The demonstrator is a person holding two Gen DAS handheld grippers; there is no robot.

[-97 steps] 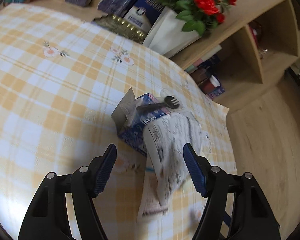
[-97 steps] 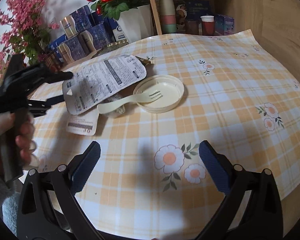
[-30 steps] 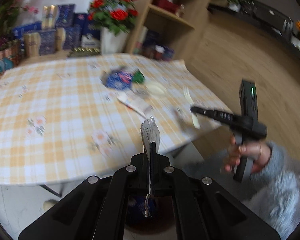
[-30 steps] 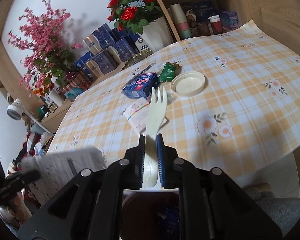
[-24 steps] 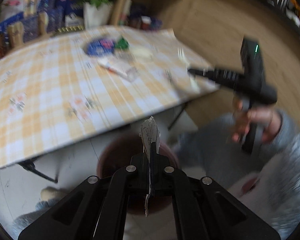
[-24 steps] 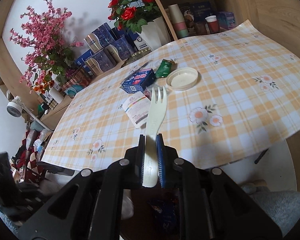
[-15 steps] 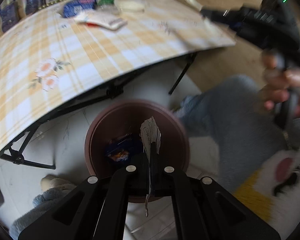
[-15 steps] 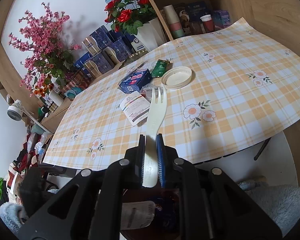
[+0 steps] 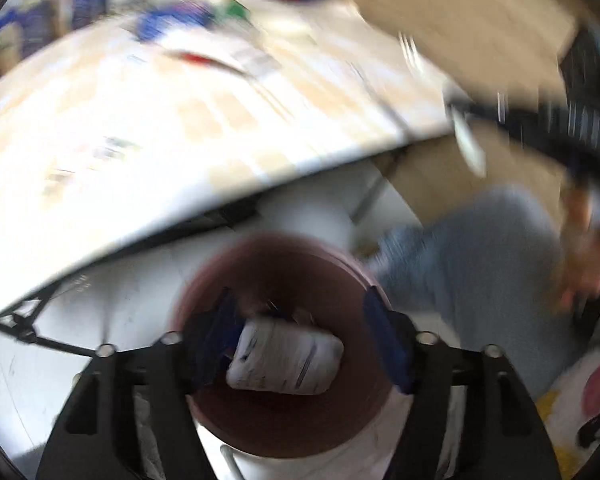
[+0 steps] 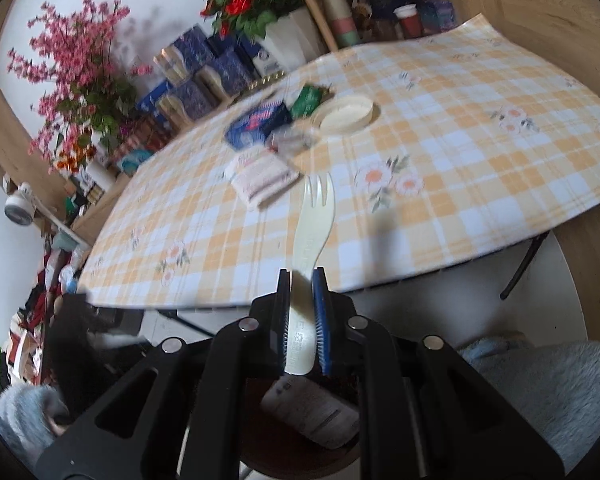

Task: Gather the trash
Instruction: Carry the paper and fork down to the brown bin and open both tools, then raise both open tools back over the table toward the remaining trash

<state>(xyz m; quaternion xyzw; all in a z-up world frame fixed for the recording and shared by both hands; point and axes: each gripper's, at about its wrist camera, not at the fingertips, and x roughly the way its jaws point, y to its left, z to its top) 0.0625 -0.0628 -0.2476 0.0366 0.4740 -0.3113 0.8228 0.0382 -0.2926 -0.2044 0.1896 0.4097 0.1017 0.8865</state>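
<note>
- Left wrist view, blurred: the left tool [image 9: 300,338] points down over a round brown bin [image 9: 278,416] on the floor at 6 o'clock. Its jaws are opening and stand wide.
- A white printed wrapper [image 9: 284,356] lies between the fingers, inside the bin's mouth, near the left finger; no pad presses on it.
- The table [image 9: 140,128], in a yellow checked cloth, fills the view from 9 to 1 o'clock.
- At 2 o'clock the right tool [image 9: 466,120] holds a pale fork [image 9: 464,136].
- Right wrist view: the right tool [image 10: 302,320] is closed tight on the fork's [image 10: 310,224] handle; its tines point to 12 o'clock.
- Below this tool, at 6 o'clock, the wrapper [image 10: 312,416] shows in the bin [image 10: 268,440].
- On the table [image 10: 480,184], toward 12 o'clock, lie a blue box [image 10: 256,122], a green packet [image 10: 308,100], a round lid [image 10: 346,114] and a white packet [image 10: 262,178].
</note>
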